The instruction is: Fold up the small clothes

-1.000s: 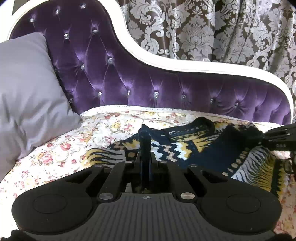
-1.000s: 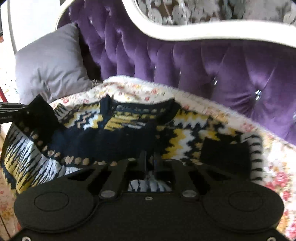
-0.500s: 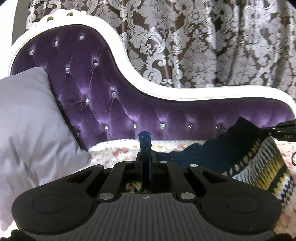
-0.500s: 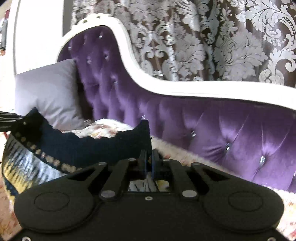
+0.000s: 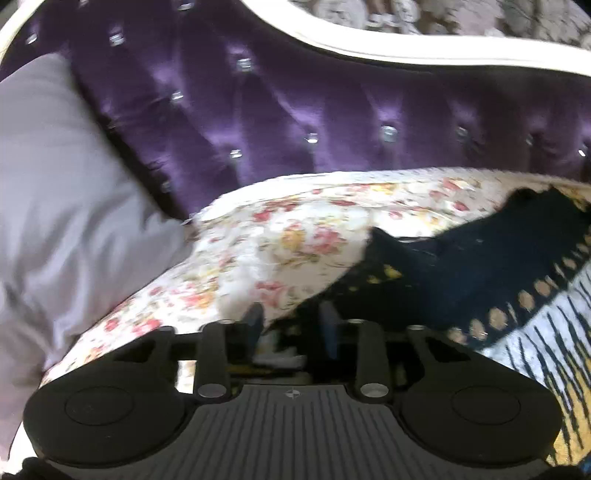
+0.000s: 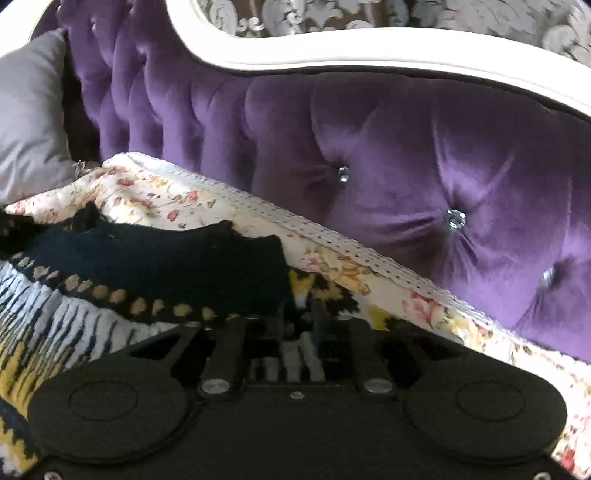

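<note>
Navy, yellow and white patterned knit sweater (image 5: 498, 280) is laid on the floral quilted sofa cover (image 5: 280, 236), long axis running between both tools. Left hand-held gripper (image 5: 291, 325) and right hand-held gripper (image 6: 299, 325) are opening, folded edge just ahead, unpinched.

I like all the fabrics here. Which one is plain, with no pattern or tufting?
The grey pillow at the left end. The cover is floral, the sweater is patterned knit, the purple backrest is tufted and the curtain has damask.
</note>
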`<state>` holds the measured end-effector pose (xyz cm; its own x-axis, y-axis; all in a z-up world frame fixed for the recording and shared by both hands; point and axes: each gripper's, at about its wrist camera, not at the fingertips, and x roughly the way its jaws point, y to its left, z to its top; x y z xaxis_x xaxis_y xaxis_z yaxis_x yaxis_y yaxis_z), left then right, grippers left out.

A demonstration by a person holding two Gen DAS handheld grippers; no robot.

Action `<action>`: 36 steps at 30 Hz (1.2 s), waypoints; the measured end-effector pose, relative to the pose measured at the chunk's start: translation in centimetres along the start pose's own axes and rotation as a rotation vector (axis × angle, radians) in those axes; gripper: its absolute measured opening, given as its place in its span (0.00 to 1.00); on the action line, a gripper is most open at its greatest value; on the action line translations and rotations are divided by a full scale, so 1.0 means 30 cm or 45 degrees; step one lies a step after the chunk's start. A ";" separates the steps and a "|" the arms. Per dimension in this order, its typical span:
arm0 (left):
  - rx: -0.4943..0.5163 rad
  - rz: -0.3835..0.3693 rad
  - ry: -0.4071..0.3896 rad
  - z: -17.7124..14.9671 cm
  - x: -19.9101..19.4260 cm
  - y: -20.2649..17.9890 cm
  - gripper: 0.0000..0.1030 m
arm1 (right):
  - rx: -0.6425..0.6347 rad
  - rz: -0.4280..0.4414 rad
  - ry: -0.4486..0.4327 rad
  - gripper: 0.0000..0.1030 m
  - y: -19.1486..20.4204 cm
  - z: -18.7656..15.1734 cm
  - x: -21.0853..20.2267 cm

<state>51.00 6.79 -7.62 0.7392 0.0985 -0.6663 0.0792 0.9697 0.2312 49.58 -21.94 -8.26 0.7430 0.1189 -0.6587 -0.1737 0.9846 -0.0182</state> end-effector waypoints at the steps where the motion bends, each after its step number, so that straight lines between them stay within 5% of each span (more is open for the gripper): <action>1: -0.023 0.006 0.012 0.009 -0.016 0.017 0.48 | 0.032 -0.018 0.009 0.55 -0.016 0.002 -0.011; 5: -0.142 -0.007 -0.034 0.021 -0.156 0.089 0.72 | 0.110 -0.045 -0.047 0.67 -0.067 0.010 -0.108; 7: -0.208 -0.029 -0.054 -0.003 -0.244 0.123 0.81 | 0.147 -0.022 -0.109 0.89 -0.077 0.004 -0.192; 10: -0.235 -0.077 -0.059 -0.056 -0.338 0.118 0.91 | 0.200 0.069 -0.165 1.00 -0.056 -0.020 -0.293; 21: -0.165 -0.073 0.093 -0.309 -0.394 -0.041 0.95 | -0.146 0.133 -0.016 1.00 0.277 -0.238 -0.398; 24: -0.241 -0.047 0.113 -0.355 -0.377 0.011 0.99 | -0.157 0.043 0.045 1.00 0.255 -0.283 -0.381; 27: -0.371 -0.091 0.115 -0.398 -0.373 0.079 1.00 | 0.001 0.006 0.049 0.99 0.145 -0.321 -0.396; 29: -0.347 -0.081 0.096 -0.404 -0.378 0.076 1.00 | 0.029 -0.049 0.014 0.99 0.101 -0.346 -0.407; 32: -0.360 -0.074 0.099 -0.401 -0.379 0.071 1.00 | 0.160 0.012 -0.014 0.99 0.041 -0.373 -0.416; 36: -0.360 -0.100 0.117 -0.397 -0.376 0.070 1.00 | 0.106 -0.035 -0.027 1.00 0.067 -0.381 -0.418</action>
<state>34.87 10.38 -8.05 0.6733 0.0284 -0.7388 -0.0654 0.9976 -0.0213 32.52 -22.91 -8.63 0.7604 0.0935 -0.6427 -0.0993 0.9947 0.0272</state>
